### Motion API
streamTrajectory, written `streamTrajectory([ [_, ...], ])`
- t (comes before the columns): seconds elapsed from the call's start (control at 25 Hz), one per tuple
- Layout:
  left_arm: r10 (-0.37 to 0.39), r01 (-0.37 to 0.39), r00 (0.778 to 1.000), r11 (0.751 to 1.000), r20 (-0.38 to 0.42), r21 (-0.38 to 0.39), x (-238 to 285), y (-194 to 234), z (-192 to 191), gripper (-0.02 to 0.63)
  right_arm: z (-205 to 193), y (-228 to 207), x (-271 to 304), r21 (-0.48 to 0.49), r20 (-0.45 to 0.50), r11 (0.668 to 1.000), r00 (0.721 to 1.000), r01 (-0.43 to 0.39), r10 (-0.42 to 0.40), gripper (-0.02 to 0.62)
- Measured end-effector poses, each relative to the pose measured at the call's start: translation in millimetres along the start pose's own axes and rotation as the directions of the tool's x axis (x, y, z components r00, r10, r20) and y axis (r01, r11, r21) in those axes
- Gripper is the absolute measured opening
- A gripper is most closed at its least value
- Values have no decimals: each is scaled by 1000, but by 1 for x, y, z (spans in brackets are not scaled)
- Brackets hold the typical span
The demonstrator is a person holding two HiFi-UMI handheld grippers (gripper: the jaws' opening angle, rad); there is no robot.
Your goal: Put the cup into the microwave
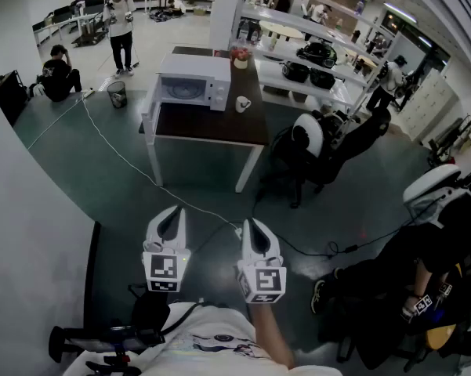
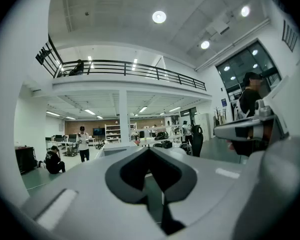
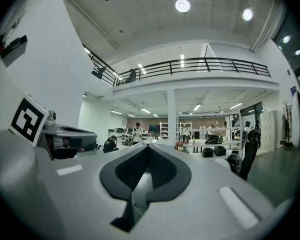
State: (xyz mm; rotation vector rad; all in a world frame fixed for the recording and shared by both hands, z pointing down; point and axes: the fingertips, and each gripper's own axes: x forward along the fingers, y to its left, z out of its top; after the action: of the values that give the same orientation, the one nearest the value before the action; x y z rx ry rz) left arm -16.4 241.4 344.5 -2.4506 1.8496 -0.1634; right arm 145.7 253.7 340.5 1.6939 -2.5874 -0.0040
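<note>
Both grippers are held low, close to the body and well short of the desk. The left gripper (image 1: 172, 214) fingers (image 2: 85, 189) are closed tip to tip with nothing between them. The right gripper (image 1: 251, 225) is the same, fingers (image 3: 75, 189) together and empty.

A white cable (image 1: 125, 161) runs across the floor between me and the desk (image 1: 211, 125).

The cup (image 1: 242, 104), white, sits on the desk just right of the microwave (image 1: 194, 79), apart from it.

A white panel at the microwave's left front corner looks like an open door, but I can't confirm that.

Progress: nothing started, I'd say. Left to do: walk up, grasp the cup, get the door open if it isn't, and put the cup inside.

Text: no brand or label is legible at this range. Only the square markers on the gripper cubes show.
</note>
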Motion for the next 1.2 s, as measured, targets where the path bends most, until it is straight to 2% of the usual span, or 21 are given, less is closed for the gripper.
streamTrajectory([
  [0.6, -25, 25, 1000, 1000, 10, -6, 1, 15, 3, -2, 5, 18, 15, 5, -8, 1000, 1000, -10, 10, -2],
  [0.84, -29, 29, 1000, 1000, -2, -12, -7, 32, -5, -2, -2, 26, 23, 29, -23, 999, 1000, 17, -16, 0],
  [1.2, -42, 39, 998, 997, -43, -67, -32, 59, -16, -1, -4, 56, 23, 39, -73, 999, 997, 31, -28, 0],
])
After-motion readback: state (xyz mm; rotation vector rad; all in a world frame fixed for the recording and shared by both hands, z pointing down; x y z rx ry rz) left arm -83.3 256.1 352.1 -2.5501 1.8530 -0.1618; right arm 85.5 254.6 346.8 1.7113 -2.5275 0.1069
